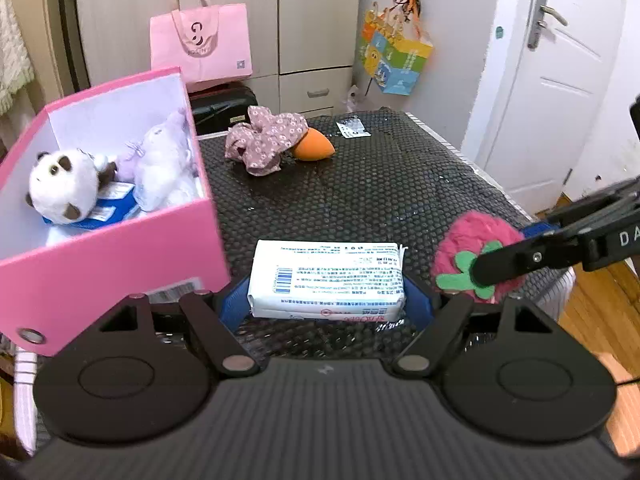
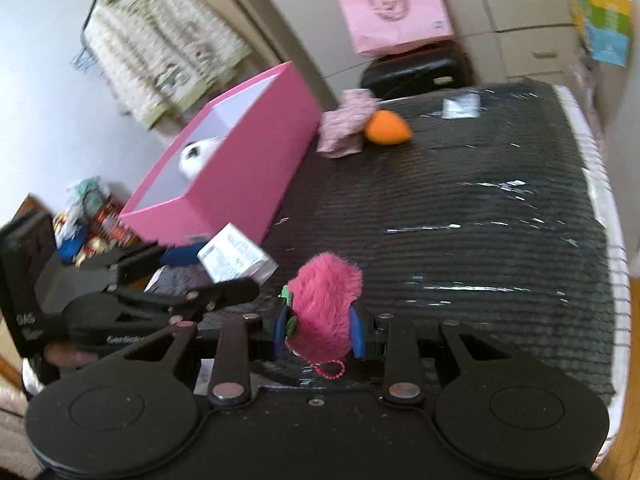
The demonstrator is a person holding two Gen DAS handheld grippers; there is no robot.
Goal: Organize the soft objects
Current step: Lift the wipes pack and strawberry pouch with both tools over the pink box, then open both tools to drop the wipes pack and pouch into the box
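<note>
My left gripper (image 1: pixel 326 304) is shut on a white tissue pack (image 1: pixel 326 282), held just right of the pink box (image 1: pixel 120 264). The box holds a panda plush (image 1: pixel 64 186), a pale purple plush (image 1: pixel 164 168) and blue-white packs. My right gripper (image 2: pixel 318 330) is shut on a furry pink strawberry plush (image 2: pixel 324 304) with green leaves; it also shows in the left wrist view (image 1: pixel 476 240) at the table's front right. A floral scrunchie (image 1: pixel 262 142) and an orange sponge (image 1: pixel 314 148) lie at the far side of the black mat (image 1: pixel 380 192).
A white label (image 1: pixel 352 127) lies on the mat's far edge. A pink tote bag (image 1: pixel 202 42) sits on a black case (image 1: pixel 224 106) behind the table. A colourful bag (image 1: pixel 394 56) hangs on the cabinet. A white door (image 1: pixel 560 80) is at right.
</note>
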